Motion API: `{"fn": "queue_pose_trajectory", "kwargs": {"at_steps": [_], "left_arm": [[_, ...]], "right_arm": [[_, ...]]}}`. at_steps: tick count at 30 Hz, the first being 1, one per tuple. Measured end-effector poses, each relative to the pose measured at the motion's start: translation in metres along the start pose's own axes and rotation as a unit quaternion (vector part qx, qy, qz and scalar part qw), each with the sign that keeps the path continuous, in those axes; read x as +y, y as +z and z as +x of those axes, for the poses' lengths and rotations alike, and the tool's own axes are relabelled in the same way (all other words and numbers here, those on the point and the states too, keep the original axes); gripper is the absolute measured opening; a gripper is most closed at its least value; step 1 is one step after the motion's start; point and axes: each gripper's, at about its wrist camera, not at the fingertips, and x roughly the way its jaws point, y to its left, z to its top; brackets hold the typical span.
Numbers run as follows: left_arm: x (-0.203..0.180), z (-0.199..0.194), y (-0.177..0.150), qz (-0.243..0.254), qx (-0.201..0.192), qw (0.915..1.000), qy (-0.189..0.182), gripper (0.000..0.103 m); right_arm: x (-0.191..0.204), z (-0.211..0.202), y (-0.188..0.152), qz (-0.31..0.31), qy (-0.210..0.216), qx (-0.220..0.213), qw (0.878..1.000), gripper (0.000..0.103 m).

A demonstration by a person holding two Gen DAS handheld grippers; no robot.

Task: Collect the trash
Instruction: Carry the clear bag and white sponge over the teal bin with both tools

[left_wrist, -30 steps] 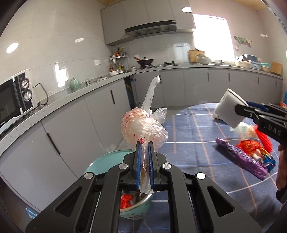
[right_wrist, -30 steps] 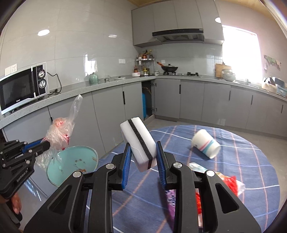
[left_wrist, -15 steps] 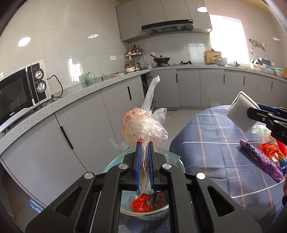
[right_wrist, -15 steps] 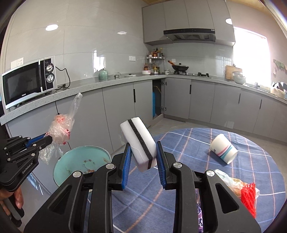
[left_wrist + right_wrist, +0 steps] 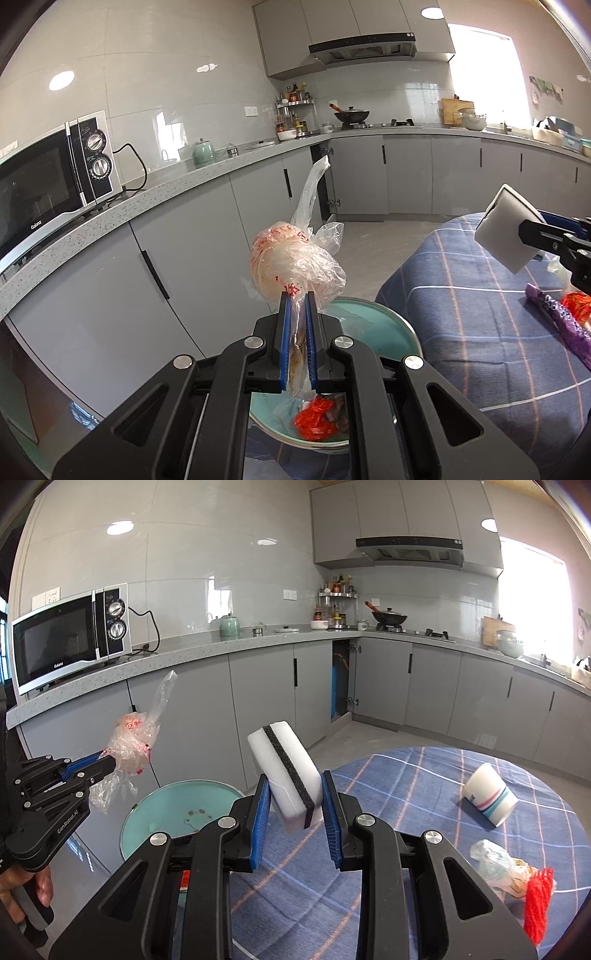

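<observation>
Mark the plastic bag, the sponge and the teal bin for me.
plastic bag (image 5: 295, 264), left wrist view, crumpled bulge above the pads.
sponge (image 5: 286, 771), right wrist view, white face beside the black stripe.
teal bin (image 5: 173, 801), right wrist view, inner wall.

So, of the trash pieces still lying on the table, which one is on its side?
The striped paper cup, tipped over on the checked tablecloth with its mouth facing left. The clear bag and red net are just crumpled heaps.

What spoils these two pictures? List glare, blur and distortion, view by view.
Left wrist view: the window is blown out white, the fisheye bows the counter, and the red scrap in the teal bin under the tongs is smeared. Right wrist view: the window glares white, ceiling lights mirror on the wall tiles, dark corners; the sponge is sharp.
</observation>
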Motion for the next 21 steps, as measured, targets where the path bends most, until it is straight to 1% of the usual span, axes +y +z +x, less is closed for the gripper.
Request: {"fn": "queue_pose_trajectory", "kwargs": {"at_steps": [7,21], "left_arm": [[0.013,0.01,0.0,-0.004,0.002,0.9999,0.012,0.008],[0.028,0.022,-0.005,-0.011,0.015,0.9996,0.022,0.008]], "right_arm": [[0.011,0.016,0.0,-0.006,0.012,0.008,1.0,0.028],[0.036,0.038,-0.001,-0.021,0.031,0.022,0.999,0.028]]}}
